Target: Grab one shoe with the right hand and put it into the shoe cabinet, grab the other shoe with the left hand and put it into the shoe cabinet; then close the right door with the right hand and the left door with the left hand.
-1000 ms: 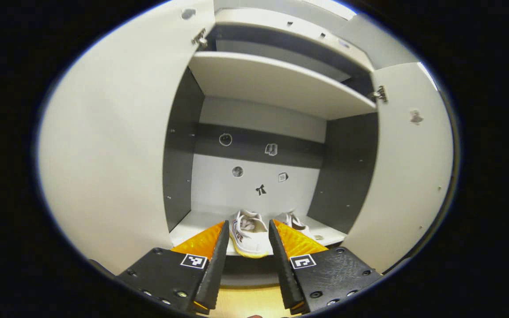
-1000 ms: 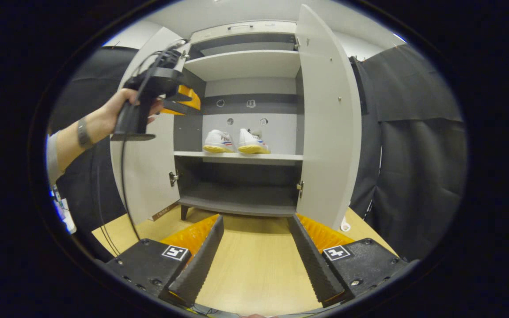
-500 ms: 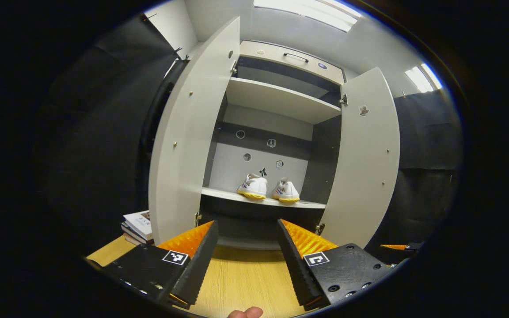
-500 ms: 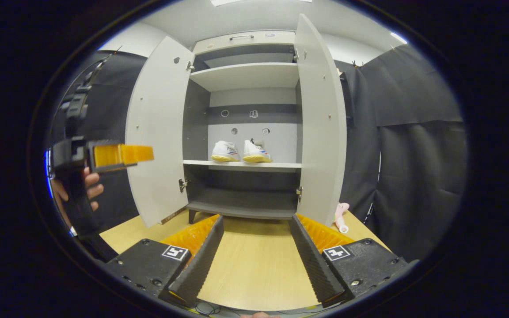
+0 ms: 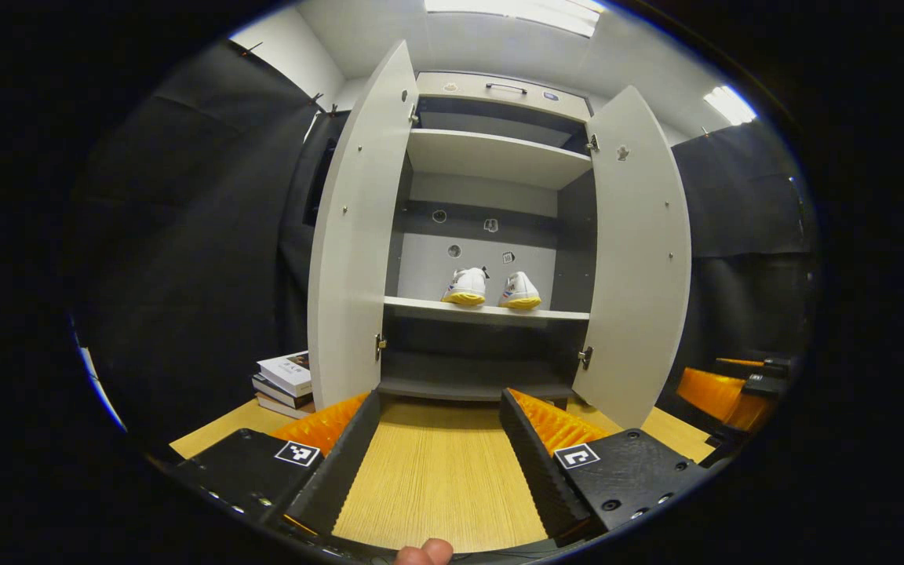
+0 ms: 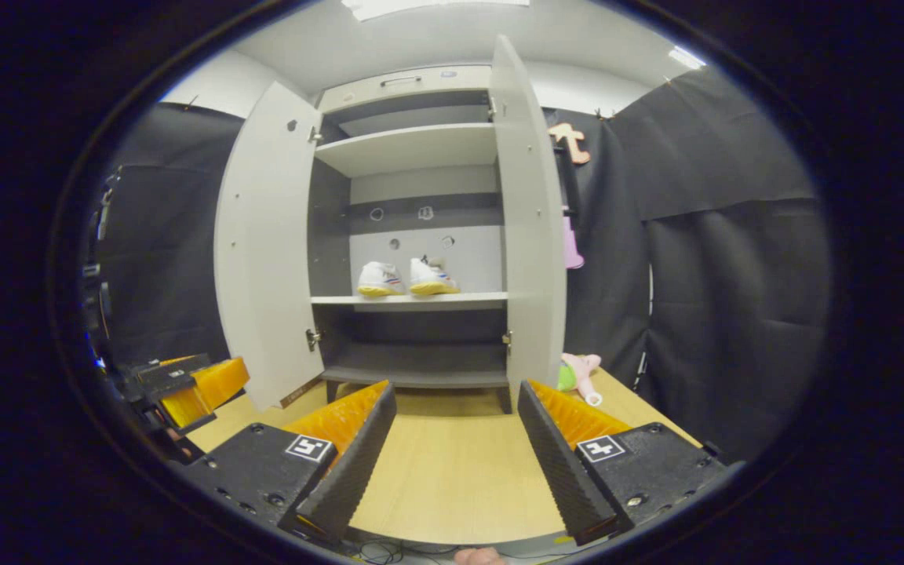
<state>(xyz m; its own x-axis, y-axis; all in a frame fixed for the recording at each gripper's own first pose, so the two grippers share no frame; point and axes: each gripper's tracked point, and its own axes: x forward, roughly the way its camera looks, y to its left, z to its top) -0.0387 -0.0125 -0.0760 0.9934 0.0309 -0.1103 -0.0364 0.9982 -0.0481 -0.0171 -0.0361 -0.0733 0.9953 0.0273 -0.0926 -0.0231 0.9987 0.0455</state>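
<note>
White rubber-soled shoes [image 5: 490, 288], flat matte doors [image 5: 354, 235] ajar

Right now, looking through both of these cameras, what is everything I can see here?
Tall grey shoe cabinet: one, at the back of the table.
Cabinet doors: two, pale grey, left door and right door both open.
White shoes with yellow soles: two, side by side on the middle shelf.
Light wooden table: one, under the cabinet.
Stack of books: one, left of the cabinet.
Pink and green soft toy: one, right of the cabinet.
Left gripper: open, empty.
Right gripper: open, empty.
</note>
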